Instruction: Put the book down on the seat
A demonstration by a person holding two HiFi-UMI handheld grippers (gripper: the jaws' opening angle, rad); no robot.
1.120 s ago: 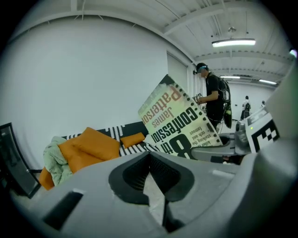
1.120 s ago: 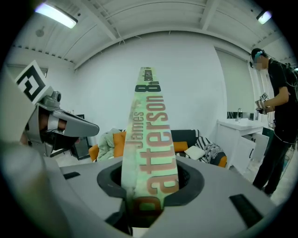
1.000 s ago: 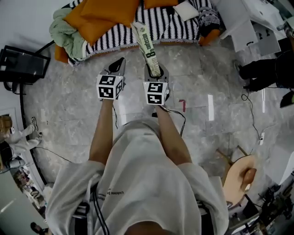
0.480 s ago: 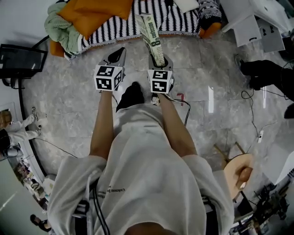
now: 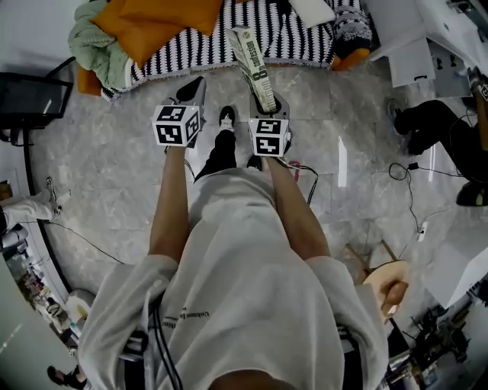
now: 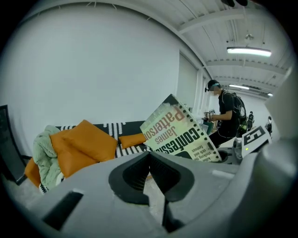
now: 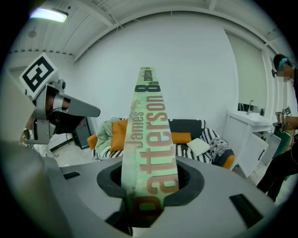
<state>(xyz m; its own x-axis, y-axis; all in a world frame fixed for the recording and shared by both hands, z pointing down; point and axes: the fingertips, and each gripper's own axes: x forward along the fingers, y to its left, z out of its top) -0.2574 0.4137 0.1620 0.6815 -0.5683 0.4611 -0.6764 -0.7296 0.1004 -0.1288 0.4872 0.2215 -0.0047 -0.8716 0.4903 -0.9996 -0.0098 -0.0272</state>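
The right gripper (image 5: 264, 108) clamps the book (image 5: 252, 57) by its lower end, upright (ready to tip onto the striped seat (image 5: 177, 53) ahead); the left gripper (image 5: 195, 87) is closed, empty.

- This is looking like a living corner staged inside a lab.
- A striped sofa (image 5: 297, 42) with orange cushions (image 5: 164, 19) is standing by the wall (image 6: 93, 69).
- Loose cables (image 5: 412, 165) are trailing over the floor (image 5: 114, 175).

Our arms (image 5: 169, 199) reach forward side by side, tilted down; our left gripper (image 5: 196, 84) pinched together on nothing, our right gripper (image 5: 264, 107) clamping the book (image 5: 252, 55).
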